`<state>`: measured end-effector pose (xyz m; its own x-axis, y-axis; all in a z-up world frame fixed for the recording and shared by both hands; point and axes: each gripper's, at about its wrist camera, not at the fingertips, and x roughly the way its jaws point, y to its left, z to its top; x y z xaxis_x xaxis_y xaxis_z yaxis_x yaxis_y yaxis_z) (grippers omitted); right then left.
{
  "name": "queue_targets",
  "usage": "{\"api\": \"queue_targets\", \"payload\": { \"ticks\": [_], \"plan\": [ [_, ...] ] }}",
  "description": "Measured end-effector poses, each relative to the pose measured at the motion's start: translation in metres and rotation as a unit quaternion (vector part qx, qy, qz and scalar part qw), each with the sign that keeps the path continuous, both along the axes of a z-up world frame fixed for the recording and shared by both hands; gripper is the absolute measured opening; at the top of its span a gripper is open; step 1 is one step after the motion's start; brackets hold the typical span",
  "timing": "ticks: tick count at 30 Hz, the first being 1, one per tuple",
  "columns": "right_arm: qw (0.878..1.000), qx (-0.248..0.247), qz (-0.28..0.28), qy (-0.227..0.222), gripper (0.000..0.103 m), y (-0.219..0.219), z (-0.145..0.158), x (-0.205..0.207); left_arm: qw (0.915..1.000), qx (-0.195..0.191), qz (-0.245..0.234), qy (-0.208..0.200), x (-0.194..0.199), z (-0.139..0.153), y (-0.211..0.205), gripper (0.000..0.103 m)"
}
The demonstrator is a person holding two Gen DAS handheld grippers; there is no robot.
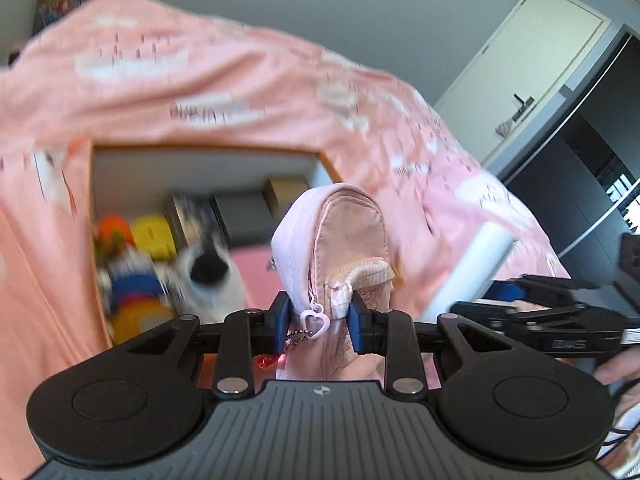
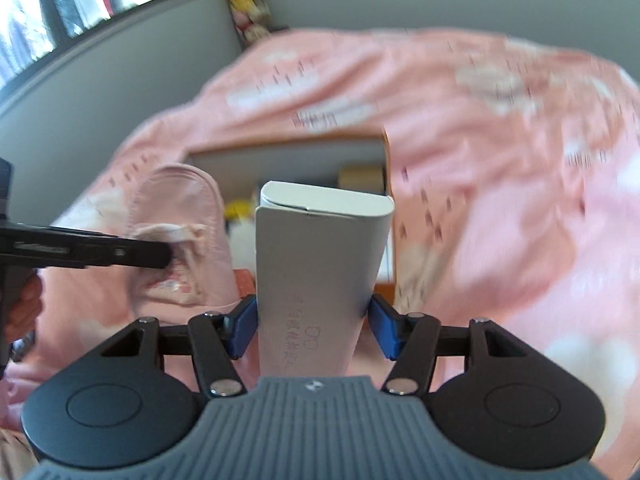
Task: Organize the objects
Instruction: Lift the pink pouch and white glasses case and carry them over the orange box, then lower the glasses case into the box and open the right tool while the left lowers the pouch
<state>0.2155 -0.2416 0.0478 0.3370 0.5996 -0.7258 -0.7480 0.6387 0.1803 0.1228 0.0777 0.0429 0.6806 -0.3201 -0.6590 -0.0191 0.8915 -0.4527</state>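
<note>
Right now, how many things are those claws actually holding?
2. The left claw pinches a small pink fabric zip pouch with a heart-shaped pull. The right claw clamps an upright white cardboard box. Both hang above the open storage box on the pink blanket.

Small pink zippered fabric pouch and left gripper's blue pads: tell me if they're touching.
Touching. The left wrist view shows the pink zippered fabric pouch pinched between both blue pads of the left gripper.

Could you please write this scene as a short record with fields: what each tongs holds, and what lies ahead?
left tongs: shut on pink pouch
right tongs: shut on white box
ahead: open storage box with toys, blurred
surface: pink blanket
</note>
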Motion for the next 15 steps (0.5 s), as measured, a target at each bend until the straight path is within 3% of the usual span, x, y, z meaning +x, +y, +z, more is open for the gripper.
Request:
{"api": "queue_targets", "payload": {
  "ticks": [4, 8, 15],
  "plan": [
    [0.999, 0.024, 0.016, -0.04, 0.062, 0.015, 0.032, 0.011, 0.9999, 0.008, 0.011, -0.007, 0.026, 0.007, 0.009, 0.033],
    [0.996, 0.017, 0.029, -0.082, 0.061, 0.038, 0.047, 0.028, 0.9998, 0.013, 0.016, 0.002, 0.052, -0.005, 0.008, 0.033],
    [0.995, -0.066, 0.047, -0.063, 0.061, 0.085, 0.003, 0.071, 0.9975, -0.012, 0.006, 0.069, 0.086, -0.06, 0.004, 0.033]
  ]
}}
